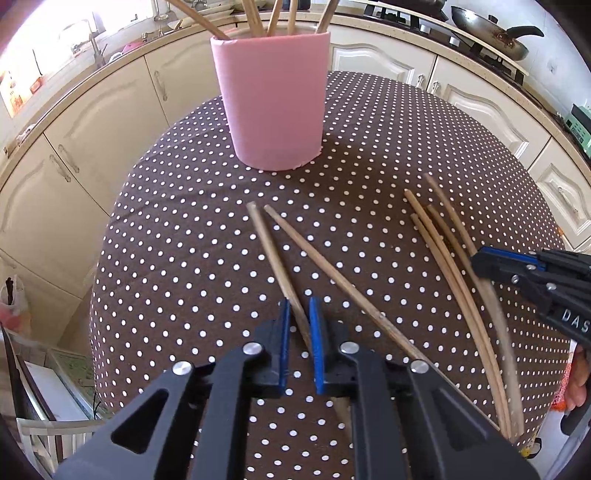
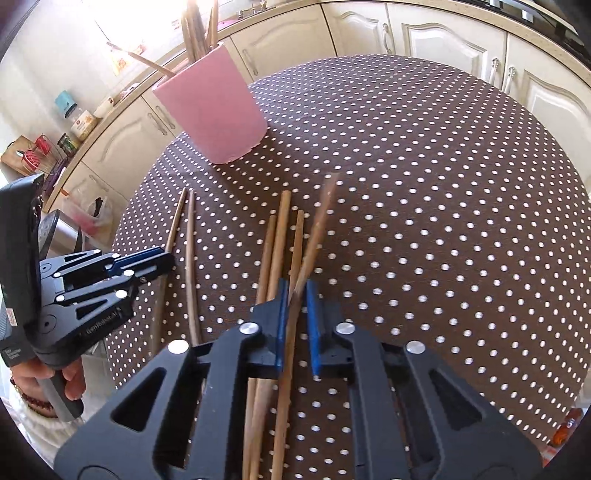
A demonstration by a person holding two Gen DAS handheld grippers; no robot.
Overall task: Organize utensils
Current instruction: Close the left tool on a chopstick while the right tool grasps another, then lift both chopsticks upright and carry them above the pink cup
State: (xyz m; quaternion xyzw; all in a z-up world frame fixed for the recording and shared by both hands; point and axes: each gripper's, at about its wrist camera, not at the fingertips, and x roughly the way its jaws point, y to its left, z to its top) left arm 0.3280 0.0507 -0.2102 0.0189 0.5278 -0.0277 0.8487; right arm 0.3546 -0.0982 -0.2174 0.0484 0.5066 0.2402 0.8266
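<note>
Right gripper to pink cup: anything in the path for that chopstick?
Nothing visible on the cloth between them. The right gripper straddles a blurred chopstick; the pink cup stands ahead to its left. The only crowding is at the cup mouth, where several chopsticks already lean.

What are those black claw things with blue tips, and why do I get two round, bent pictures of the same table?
Each is a hand-held gripper that a person carries; no robot arm is here. A fisheye camera sits on each, looking along its fingers, hence two warped views. One picture comes from the left hand-held gripper, whose blue pads straddle a chopstick. The other comes from the right hand-held gripper, with a blurred, tilted chopstick between its pads. More loose chopsticks lie on the polka-dot tablecloth. The pink cup already holds several.
</note>
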